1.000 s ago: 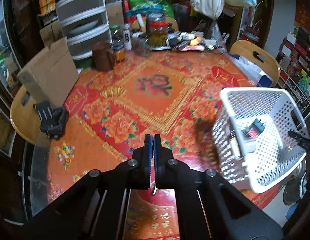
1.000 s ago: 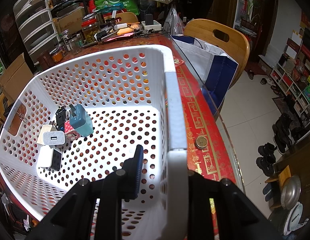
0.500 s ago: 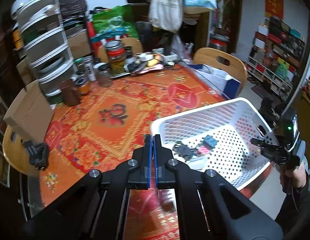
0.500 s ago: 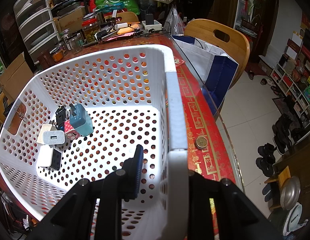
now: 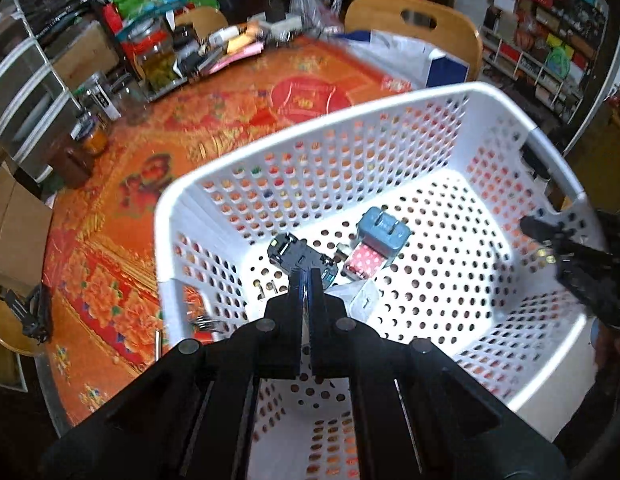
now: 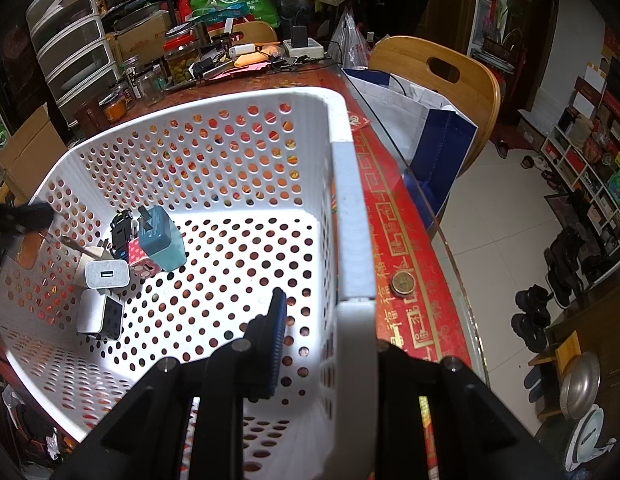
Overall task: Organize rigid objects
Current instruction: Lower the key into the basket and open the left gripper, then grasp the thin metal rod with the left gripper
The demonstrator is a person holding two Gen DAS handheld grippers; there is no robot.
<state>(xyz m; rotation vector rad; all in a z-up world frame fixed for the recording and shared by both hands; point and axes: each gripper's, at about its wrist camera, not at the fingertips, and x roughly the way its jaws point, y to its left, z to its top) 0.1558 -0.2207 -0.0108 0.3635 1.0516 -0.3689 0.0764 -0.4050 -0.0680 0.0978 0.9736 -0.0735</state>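
My left gripper hangs over the white basket, jaws pressed together with something thin and metallic between them; what it is I cannot tell. My right gripper is clamped on the basket's rim, one finger inside, one outside. In the basket's left corner lie chargers: a teal plug, a pink polka-dot one touching it, a white USB cube, a white-and-black block, a black adapter behind. Just right of the basket, a coin sits on the red cloth's gold "福" border.
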